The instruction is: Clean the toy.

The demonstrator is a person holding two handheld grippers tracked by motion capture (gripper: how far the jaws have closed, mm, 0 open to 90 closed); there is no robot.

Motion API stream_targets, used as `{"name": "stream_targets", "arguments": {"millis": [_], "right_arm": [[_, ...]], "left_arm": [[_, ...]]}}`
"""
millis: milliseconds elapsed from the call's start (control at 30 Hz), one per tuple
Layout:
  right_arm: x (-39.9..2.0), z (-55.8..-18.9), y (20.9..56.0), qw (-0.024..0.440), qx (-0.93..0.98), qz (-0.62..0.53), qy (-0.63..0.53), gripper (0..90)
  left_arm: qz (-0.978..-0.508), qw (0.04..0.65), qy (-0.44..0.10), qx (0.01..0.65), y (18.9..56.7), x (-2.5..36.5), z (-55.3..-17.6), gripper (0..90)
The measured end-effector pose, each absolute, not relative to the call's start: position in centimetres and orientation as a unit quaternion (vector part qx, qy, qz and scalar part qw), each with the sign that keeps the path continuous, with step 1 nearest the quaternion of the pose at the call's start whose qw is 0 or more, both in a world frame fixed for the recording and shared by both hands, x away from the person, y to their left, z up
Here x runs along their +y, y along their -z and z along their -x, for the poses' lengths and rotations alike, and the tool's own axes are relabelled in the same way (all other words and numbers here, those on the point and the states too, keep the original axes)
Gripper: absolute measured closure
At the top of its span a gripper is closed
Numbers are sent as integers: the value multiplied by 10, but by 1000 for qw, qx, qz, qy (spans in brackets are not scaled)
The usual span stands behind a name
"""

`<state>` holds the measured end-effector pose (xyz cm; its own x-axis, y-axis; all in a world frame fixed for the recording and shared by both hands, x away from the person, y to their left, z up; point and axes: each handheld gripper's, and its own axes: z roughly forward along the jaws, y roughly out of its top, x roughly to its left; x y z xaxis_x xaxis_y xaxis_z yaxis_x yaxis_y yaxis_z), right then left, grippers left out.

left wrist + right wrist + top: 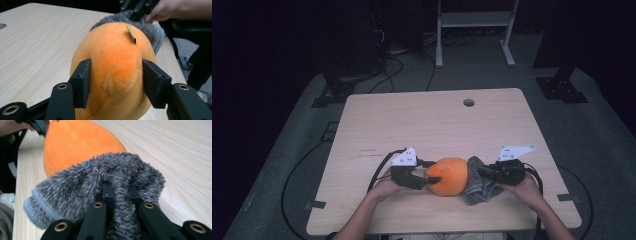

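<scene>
- The orange plush toy [448, 176] lies low in the middle of the high view, on the near part of the wooden table [427, 120], with the grey fuzzy cloth [477, 185] touching its right side.
- The toy looks soft and light: short-pile fabric over stuffing, with a raised seam lobe and a small tan tag [131, 32] near its top in the left gripper view. It should give under pressure rather than slip, and nothing about it looks fragile.
- The left gripper [115, 83] straddles the toy's rounded end, its 2 jaws about half open with both pads pressed into the fabric, so it has hold of the toy. A grip across the bulge like this looks sound; a pinch on the lobe would likely stretch the fabric.
- The cloth is limp and fluffy, and will drape and drag rather than keep its shape. It has a paler ribbed cuff at the lower left of the right gripper view, so it may be a sock, though the fold hides too much to be sure.
- The right gripper [119, 195] has its jaws closed tight on a bunched ridge of the cloth, pile spilling over both pads. Hold it by such a gathered fold, not a loose edge.
</scene>
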<state>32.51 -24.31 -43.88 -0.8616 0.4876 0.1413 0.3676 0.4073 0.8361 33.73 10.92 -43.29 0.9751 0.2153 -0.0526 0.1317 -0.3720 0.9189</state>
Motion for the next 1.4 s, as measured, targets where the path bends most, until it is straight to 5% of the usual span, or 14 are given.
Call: {"name": "stream_targets", "arguments": {"millis": [267, 533, 700, 800, 1067, 1400], "right_arm": [[-265, -308, 406, 86, 806, -247, -531, 814], [-212, -306, 399, 74, 818, -192, -537, 813], [-203, -315, 414, 65, 825, -198, -525, 814], [-211, -317, 420, 65, 818, -214, -530, 814], [-233, -314, 429, 76, 823, -245, -507, 814], [-219, -304, 382, 99, 803, -200, -552, 814]], "left_arm": [[-802, 582, -25, 132, 422, 115, -339, 495], [-815, 566, -28, 118, 421, 95, -335, 488], [-821, 555, -10, 135, 424, 101, -340, 212], [-832, 537, 0, 138, 432, 102, -344, 157], [-830, 542, -35, 130, 430, 99, -339, 408], [-818, 554, -43, 150, 413, 99, -337, 454]]}}
